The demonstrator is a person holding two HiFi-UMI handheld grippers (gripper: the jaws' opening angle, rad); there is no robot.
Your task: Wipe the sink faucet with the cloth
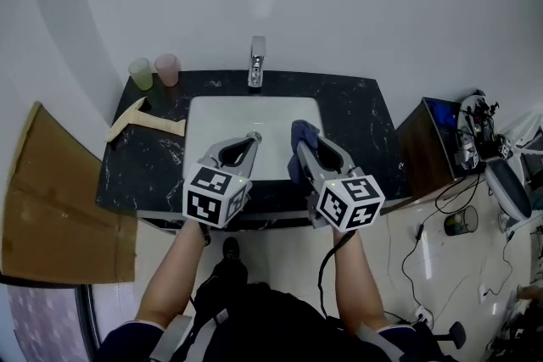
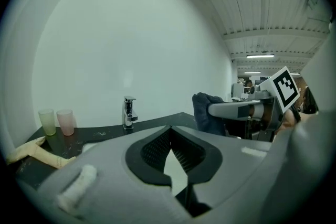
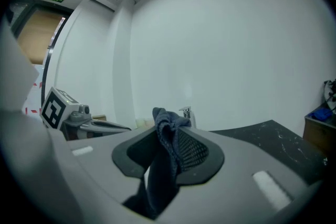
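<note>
Seen from above, a black marble counter [image 1: 365, 119] holds a white sink [image 1: 204, 110] against a pale wall. A brown cardboard sheet [image 1: 59, 208] leans at the counter's nine o'clock side. At the sink's ten o'clock, on the counter's back corner, a green cup [image 1: 141, 73] and a pink cup [image 1: 167, 69] stand just beside each other. In front of them, at the sink's nine o'clock, lies a pale wooden tool [image 1: 144, 125].

The left gripper [image 1: 253, 136] hangs over the sink's six o'clock half, pointing toward the wall. Its own view shows the jaws pressed together with nothing between them.

The chrome faucet [image 1: 256, 61] stands upright at the sink's twelve o'clock edge, well apart from both grippers.

The right gripper [image 1: 302, 142] is just beside the left one, over the sink's four o'clock part. Its jaws are clamped on a dark blue cloth [image 3: 168, 149], which bunches above the tips and hangs down between them.

At the counter's three o'clock side, off the counter, sits a brown box [image 1: 424, 148] among tangled cables [image 1: 441, 199].
</note>
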